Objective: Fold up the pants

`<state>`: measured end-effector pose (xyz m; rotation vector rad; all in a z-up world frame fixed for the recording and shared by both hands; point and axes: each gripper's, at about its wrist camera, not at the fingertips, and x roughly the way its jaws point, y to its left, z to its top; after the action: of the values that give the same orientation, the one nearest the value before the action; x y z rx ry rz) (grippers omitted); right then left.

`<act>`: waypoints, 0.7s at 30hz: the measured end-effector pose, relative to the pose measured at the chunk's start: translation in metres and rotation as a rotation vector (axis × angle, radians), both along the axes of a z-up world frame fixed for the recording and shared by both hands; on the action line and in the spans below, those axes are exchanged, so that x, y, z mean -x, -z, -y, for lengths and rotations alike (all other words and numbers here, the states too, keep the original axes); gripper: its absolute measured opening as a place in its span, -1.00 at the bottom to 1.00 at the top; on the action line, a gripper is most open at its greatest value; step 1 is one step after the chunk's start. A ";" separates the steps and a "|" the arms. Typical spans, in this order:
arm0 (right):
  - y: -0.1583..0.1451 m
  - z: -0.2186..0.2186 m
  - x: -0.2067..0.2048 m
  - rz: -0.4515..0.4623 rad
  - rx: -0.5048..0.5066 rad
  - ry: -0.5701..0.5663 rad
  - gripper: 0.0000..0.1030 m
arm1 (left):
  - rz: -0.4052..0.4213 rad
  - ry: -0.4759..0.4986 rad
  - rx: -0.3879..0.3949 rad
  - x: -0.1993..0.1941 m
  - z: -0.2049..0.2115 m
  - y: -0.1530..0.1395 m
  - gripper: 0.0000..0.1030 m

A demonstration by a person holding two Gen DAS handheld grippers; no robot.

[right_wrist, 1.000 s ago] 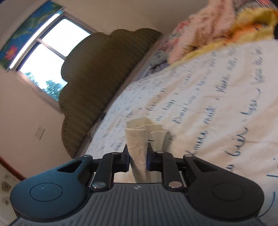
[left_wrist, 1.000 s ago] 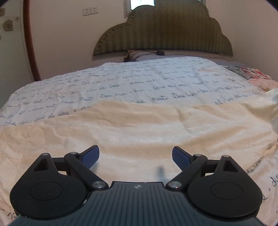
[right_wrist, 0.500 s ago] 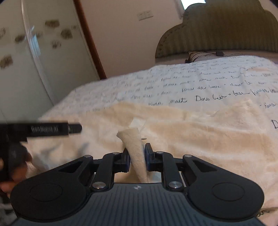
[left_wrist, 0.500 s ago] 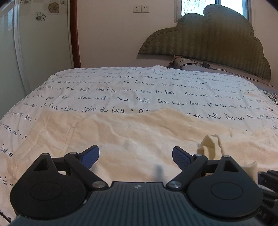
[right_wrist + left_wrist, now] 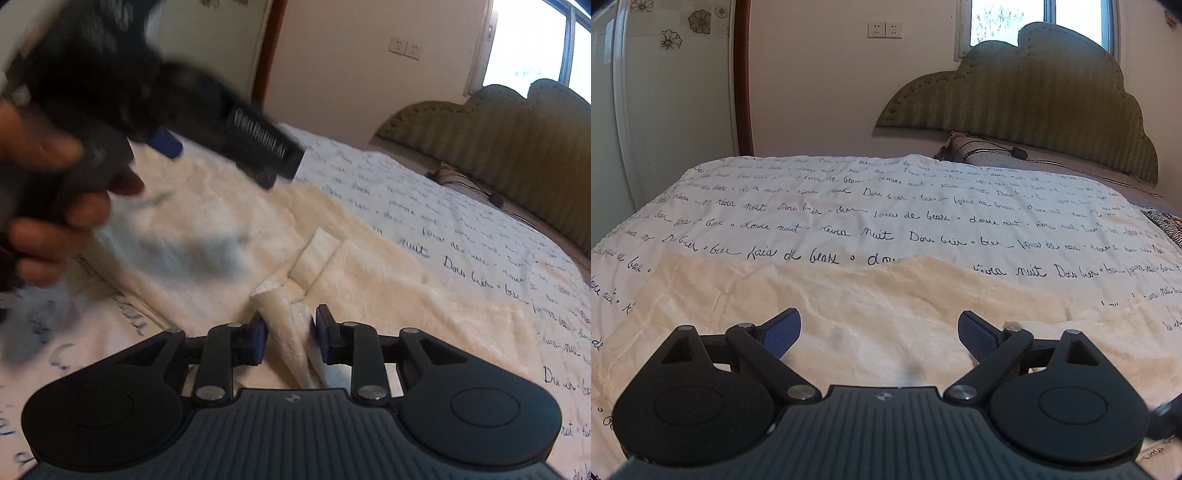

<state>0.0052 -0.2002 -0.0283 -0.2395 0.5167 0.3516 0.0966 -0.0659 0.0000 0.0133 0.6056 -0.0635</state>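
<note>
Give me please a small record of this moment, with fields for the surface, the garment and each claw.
surface: bed with script-printed quilt
garment: cream fleece pants, spread flat on the quilt
left claw: open, empty, above the pants
right claw: jaws slightly apart around a bunched fold of the pants; firm grip not certain
background: green scalloped headboard, window above it
</note>
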 end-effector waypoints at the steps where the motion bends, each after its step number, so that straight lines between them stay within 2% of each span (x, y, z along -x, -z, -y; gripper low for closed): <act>1: -0.013 0.015 0.007 0.017 -0.062 -0.018 -0.01 | -0.007 0.014 0.006 -0.001 0.001 0.000 0.84; 2: -0.025 0.035 0.007 0.033 -0.121 0.000 0.22 | -0.020 0.030 0.018 -0.003 0.002 0.000 0.84; 3: -0.034 0.054 0.005 0.043 -0.156 0.046 0.58 | -0.032 0.050 0.031 -0.004 0.005 0.000 0.84; 4: -0.040 0.076 -0.002 0.049 -0.173 0.115 0.64 | -0.045 0.078 0.039 -0.004 0.009 0.000 0.84; 6: -0.042 0.104 -0.027 -0.033 -0.166 0.240 0.65 | -0.053 0.131 0.040 -0.004 0.018 0.002 0.84; 7: -0.039 0.117 -0.037 -0.079 -0.193 0.279 0.65 | -0.049 0.149 0.044 -0.005 0.022 0.005 0.85; 9: -0.031 0.132 -0.044 -0.119 -0.280 0.281 0.64 | -0.082 0.156 0.083 -0.013 0.023 0.013 0.85; 12: -0.021 0.120 -0.046 -0.142 -0.285 0.323 0.70 | -0.242 0.184 0.269 -0.039 0.013 0.030 0.82; 14: -0.014 0.100 -0.038 -0.123 -0.258 0.283 0.71 | -0.331 0.174 0.377 -0.054 0.007 0.040 0.82; 17: -0.006 0.067 -0.034 -0.097 -0.176 0.190 0.80 | -0.355 0.172 0.468 -0.072 0.007 0.046 0.73; 19: 0.002 0.045 -0.036 -0.109 -0.095 0.147 0.90 | -0.382 0.211 0.515 -0.082 0.013 0.050 0.22; 20: 0.008 0.035 -0.038 -0.123 -0.053 0.142 0.90 | -0.410 0.217 0.523 -0.087 0.017 0.053 -0.16; 21: 0.012 0.029 -0.039 -0.136 -0.026 0.139 0.90 | -0.430 0.203 0.514 -0.093 0.021 0.054 -0.38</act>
<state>0.0443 -0.2294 -0.0400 -0.1538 0.6584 0.2405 0.1892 -0.0866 -0.0544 -0.4477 1.0019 -0.4259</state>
